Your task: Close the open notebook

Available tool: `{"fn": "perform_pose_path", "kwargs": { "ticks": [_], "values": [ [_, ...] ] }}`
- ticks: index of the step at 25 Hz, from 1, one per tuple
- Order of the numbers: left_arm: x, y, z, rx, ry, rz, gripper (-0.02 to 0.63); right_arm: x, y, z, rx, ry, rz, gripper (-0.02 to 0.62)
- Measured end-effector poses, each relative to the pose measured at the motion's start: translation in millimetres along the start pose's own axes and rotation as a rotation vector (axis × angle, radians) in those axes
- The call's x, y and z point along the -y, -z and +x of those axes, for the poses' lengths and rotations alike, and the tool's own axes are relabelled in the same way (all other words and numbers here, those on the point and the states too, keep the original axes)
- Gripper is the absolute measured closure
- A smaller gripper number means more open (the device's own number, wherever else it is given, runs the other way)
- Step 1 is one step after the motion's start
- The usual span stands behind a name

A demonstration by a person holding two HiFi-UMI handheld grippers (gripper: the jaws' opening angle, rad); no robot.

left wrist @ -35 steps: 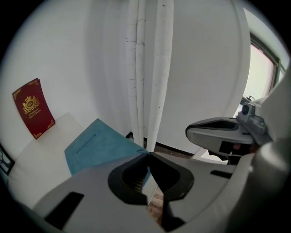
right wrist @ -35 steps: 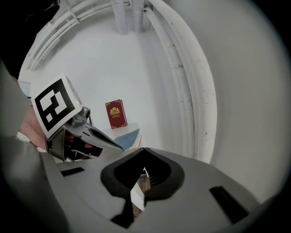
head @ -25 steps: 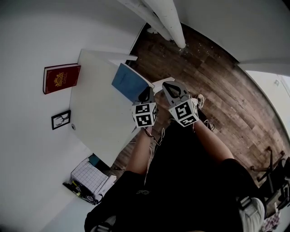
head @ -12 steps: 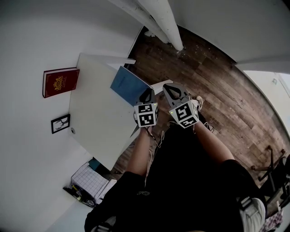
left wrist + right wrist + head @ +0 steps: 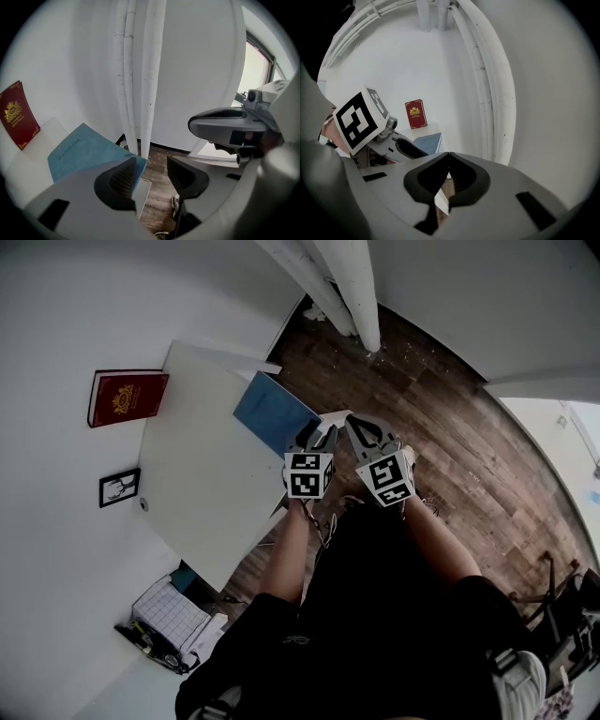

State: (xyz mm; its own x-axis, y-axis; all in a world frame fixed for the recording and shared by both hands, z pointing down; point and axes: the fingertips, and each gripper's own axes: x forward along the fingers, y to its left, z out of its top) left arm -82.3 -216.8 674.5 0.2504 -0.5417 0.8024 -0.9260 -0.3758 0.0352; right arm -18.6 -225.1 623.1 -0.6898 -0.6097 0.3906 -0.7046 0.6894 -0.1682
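Note:
The blue notebook (image 5: 275,413) lies closed, cover up, on the white table (image 5: 197,474) near its right corner; in the left gripper view the notebook (image 5: 84,152) sits left of the jaws. My left gripper (image 5: 316,434) hovers at the notebook's near corner. Its jaws are opening, and between them (image 5: 152,164) show only floor and the table corner (image 5: 140,199). My right gripper (image 5: 361,425) hangs just to the right, off the table's edge. It is shut, its tips meeting (image 5: 449,154), and I see nothing held.
A red book (image 5: 128,396) and a small black picture frame (image 5: 119,487) stand against the wall at the table's far side. White pipes (image 5: 352,287) run up the wall. Wooden floor (image 5: 450,427) lies on the right, and a box of papers (image 5: 173,615) below the table.
The left gripper's jaws, shut beside the notebook's corner before, now stand apart. The right gripper has kept its place.

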Motion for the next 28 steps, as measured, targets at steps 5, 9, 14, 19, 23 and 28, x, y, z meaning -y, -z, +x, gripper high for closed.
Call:
{"fn": "perform_pose_path", "kwargs": {
  "ticks": [5,9,14,19,23,28],
  "values": [
    [5,-11,-23,0.066,0.025,0.084,0.411,-12,-15,-3,0.013,0.013,-0.025,0.574],
    [8,-14,-57,0.149,0.04,0.052,0.411,-26,-34,-8,0.038,0.036,-0.012,0.574],
    [-2,7,-104,0.208,0.04,0.0,0.475,-71,-55,-20,0.061,0.029,-0.054,0.574],
    [-15,26,-164,0.341,-0.009,-0.052,0.601,-130,-60,-40,0.061,0.011,-0.113,0.572],
    [-15,43,-197,0.436,-0.015,-0.072,0.603,-171,-62,-60,0.069,0.018,-0.169,0.572],
    [4,54,-229,0.483,-0.001,-0.094,0.603,-198,-65,-86,0.098,0.04,-0.199,0.574]
  ]
}}
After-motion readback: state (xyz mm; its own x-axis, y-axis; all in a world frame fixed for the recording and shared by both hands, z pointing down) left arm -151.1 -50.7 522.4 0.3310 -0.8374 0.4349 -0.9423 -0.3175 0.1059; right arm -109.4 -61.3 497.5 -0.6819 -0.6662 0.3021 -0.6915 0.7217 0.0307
